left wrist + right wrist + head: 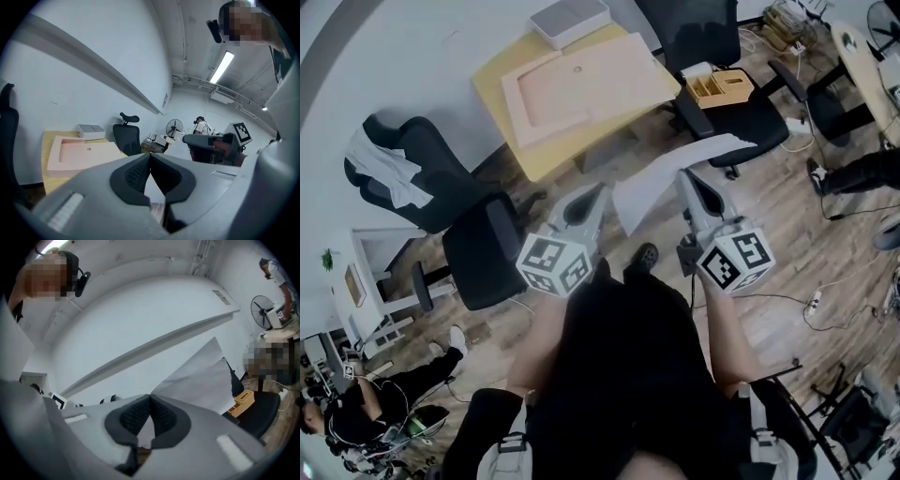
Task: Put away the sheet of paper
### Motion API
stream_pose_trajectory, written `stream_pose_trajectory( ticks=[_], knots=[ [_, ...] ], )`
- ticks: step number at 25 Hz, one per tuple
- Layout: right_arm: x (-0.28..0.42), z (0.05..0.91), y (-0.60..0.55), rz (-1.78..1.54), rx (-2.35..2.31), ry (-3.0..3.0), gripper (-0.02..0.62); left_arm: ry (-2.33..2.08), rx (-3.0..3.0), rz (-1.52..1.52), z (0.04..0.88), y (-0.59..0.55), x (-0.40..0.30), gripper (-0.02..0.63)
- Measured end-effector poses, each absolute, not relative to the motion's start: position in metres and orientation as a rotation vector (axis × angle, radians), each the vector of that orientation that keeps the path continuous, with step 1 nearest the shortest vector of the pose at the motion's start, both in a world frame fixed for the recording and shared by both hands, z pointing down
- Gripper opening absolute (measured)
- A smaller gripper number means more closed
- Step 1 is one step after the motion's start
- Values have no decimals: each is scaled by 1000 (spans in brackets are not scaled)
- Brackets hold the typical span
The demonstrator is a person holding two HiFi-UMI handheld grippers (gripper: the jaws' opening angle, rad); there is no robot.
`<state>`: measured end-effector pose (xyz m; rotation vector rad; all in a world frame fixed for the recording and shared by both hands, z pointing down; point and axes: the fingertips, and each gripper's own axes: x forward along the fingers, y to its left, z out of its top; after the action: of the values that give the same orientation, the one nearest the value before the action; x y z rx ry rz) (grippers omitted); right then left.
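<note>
Standing on the wood floor point(825, 272), you have the yellow table point(511, 80) ahead of you, well apart from both tools. A pale pink moulded tray point(581, 84) covers most of its top, and a white box point(569, 19) sits at the far corner. A black office chair point(441, 197) stands to your left. Another chair point(741, 112) to the right carries a small wooden organiser point(719, 87).

Between you and the table, the sheet of paper point(666, 178) hangs in the air, clear of every surface, sagging a little and trailing off to the right.

Your left gripper point(600, 192) has its pads pressed together at the tips, with a white sliver of the sheet pinched between them. Your right gripper point(682, 178) is closed the same way on another part of the paper, and the rest of the sheet fans out beyond its jaws.

By my reading, the pick-up is done and the carry is under way, but the putting away itself is not. Nothing here says for certain where the sheet belongs, though the table is the likeliest place. What is left is to bring the paper there level, lay it flat, and let both sets of jaws go.
</note>
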<state>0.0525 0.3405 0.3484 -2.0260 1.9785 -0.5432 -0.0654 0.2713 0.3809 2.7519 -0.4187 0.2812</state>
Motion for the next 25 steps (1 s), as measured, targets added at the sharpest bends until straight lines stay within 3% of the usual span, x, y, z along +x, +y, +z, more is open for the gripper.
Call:
stream_pose_trajectory(
  ticks=[8,25],
  knots=[
    [65,362,307,-611,-2035,1936,2,-389,2736,320,395,241,-58,11],
    [97,347,150,-622,-2179,1859,2,-256,2748,232,383,60,-22,11]
  ],
)
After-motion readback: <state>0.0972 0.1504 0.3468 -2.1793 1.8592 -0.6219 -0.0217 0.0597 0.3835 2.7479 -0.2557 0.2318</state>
